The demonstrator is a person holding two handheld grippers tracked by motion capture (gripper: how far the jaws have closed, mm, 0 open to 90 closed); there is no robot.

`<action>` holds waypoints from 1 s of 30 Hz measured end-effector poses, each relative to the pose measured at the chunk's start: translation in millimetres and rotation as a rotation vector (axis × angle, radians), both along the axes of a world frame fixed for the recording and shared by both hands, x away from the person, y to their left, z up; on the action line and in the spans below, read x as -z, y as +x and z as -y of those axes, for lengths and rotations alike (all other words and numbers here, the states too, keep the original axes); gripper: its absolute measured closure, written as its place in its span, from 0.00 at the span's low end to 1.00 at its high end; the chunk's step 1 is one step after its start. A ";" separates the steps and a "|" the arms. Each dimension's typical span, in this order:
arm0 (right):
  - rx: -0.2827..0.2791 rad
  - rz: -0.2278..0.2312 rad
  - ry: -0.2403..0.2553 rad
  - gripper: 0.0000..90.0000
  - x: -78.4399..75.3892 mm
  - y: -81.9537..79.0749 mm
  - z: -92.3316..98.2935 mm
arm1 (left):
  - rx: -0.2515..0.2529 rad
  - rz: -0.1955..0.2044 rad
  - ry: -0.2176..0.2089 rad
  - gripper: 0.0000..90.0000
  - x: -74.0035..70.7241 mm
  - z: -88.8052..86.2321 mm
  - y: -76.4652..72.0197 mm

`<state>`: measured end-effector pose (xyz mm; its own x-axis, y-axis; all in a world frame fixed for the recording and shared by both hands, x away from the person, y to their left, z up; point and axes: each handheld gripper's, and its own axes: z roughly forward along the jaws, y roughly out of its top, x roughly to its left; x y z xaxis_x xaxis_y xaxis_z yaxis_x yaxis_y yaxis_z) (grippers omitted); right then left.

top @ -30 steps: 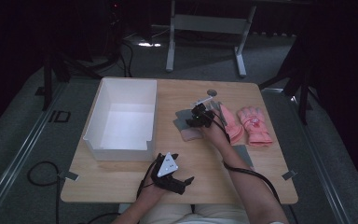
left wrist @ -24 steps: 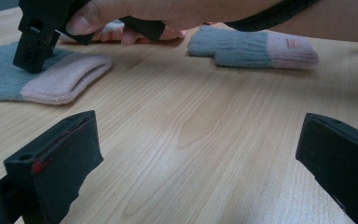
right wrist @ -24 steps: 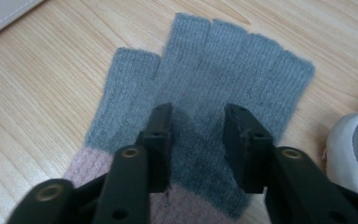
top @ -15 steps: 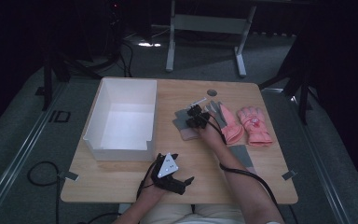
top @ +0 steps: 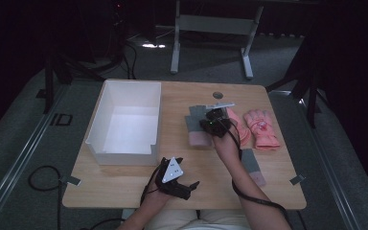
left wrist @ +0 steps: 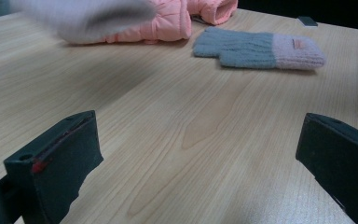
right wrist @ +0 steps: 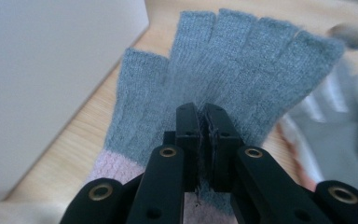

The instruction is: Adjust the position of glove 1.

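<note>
A grey fingerless knit glove [right wrist: 214, 70] with a pink cuff hangs in front of my right gripper [right wrist: 205, 140]. That gripper's jaws have just been closing and now pinch the glove's fabric near the palm. In the high view the right gripper [top: 214, 123] holds this glove [top: 196, 130] above the middle of the table. The matching grey glove [top: 251, 165] [left wrist: 261, 46] lies flat beside the right forearm. My left gripper [top: 188, 173] [left wrist: 196, 154] rests near the front edge, its jaws wide open with only bare wood between them.
A white open box [top: 124, 120] [right wrist: 51, 70] stands on the left half of the wooden table [top: 196, 196]. Two pink padded mittens [top: 261, 129] [left wrist: 158, 23] lie at the right, behind the grey glove. Dark floor, cables and a metal stand surround the table.
The right gripper has shut on the grey glove and lifted it off the table, shifting slightly toward the person. The left gripper has stayed put.
</note>
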<state>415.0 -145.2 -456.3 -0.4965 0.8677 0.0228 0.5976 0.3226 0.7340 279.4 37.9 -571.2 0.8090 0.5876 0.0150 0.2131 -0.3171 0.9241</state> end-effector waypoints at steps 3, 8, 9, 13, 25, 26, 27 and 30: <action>0.018 0.045 0.027 0.95 -16.9 -28.8 13.3 | 0.000 0.000 0.002 0.00 -0.1 0.0 0.1; 0.042 0.042 0.068 0.95 -19.2 -55.0 28.2 | -0.001 0.001 -0.002 0.00 0.1 0.5 0.0; 0.052 0.037 0.060 0.95 -12.4 -63.0 31.4 | 0.000 0.003 0.002 0.00 0.0 0.3 0.0; 0.067 0.006 0.050 0.95 5.9 -71.6 32.9 | 0.001 0.002 0.003 0.00 0.0 0.6 -0.4; 0.061 -0.134 0.004 0.95 72.5 -76.2 19.6 | 0.002 0.010 0.010 0.00 0.1 1.2 -0.9; 0.059 -0.136 -0.007 0.95 75.8 -75.7 17.8 | 0.002 0.009 0.009 0.00 0.1 1.2 -1.0; 0.057 -0.139 -0.015 0.95 79.2 -74.7 16.3 | 0.002 0.009 0.009 0.00 0.1 1.2 -0.9; 0.061 -0.156 -0.020 0.94 87.3 -71.3 14.1 | 0.004 0.007 0.009 0.00 -0.1 0.8 -0.7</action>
